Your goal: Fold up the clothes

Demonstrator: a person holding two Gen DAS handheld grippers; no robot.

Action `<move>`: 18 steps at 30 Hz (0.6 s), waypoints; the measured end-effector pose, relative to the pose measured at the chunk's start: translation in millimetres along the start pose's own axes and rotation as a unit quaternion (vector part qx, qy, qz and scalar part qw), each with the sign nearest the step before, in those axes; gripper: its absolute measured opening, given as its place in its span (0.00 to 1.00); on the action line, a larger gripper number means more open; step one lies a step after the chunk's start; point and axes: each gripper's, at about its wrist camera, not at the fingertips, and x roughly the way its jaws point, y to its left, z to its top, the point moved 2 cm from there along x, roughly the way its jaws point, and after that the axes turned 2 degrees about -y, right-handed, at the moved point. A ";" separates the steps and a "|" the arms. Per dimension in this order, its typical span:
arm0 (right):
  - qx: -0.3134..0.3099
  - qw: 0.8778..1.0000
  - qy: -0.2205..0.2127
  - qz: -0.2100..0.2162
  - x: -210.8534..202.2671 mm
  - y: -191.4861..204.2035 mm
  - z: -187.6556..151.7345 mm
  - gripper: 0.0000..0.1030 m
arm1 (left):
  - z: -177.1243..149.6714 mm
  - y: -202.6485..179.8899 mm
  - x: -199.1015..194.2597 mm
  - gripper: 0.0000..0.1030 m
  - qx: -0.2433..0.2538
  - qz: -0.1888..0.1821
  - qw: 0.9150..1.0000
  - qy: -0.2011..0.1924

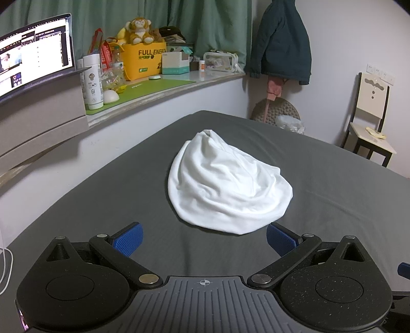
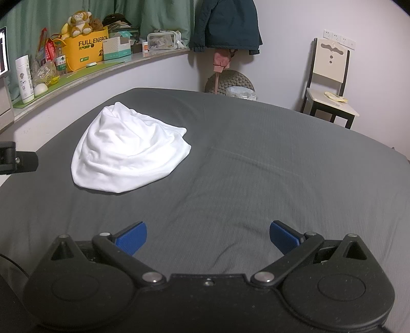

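White garment [image 1: 225, 184] lies crumpled in a rounded heap on the bed [image 1: 333, 199], dark grey sheet, roughly mid-surface and toward the ledge side; not folded yet. Room: pale wall, green curtain [image 1: 205, 23], curved window ledge [image 1: 179, 82] crowded with a yellow box [image 1: 143, 61], plush monkey [image 1: 138, 29], white bottle [image 1: 92, 82], laptop screen [image 1: 33, 56] at far left. Dark coat [image 1: 282, 41] hangs on the wall, wooden chair [image 1: 369, 115] in the corner. Left gripper [image 1: 204, 239] hovers just short of the garment's near edge, jaws spread wide, blue pads [image 1: 128, 240] gripping nothing, no contact with cloth visible. Right gripper [image 2: 208, 239] sits over bare sheet, well apart from the garment, which lies up-left of it; jaws also released wide, empty. Both point forward, angled down at the bed. Left gripper's body pokes in at the left edge of the right wrist view.
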 end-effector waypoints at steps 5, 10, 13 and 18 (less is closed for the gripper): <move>0.000 1.000 0.000 0.000 0.1 0.0 -0.2 1.00 | 0.1 0.2 -0.2 1.00 -0.003 0.005 1.000 -0.001; 0.000 1.000 0.001 -0.001 -0.4 -0.5 0.3 1.00 | 0.0 0.0 -0.4 1.00 -0.003 0.006 1.000 -0.001; 0.001 1.000 0.002 -0.001 -0.7 -0.7 0.6 1.00 | -0.1 -0.2 -0.4 1.00 -0.003 0.006 1.000 -0.001; 0.002 1.000 0.003 0.000 -0.5 -1.2 0.8 1.00 | -0.2 -0.4 0.2 1.00 -0.002 0.006 1.000 0.001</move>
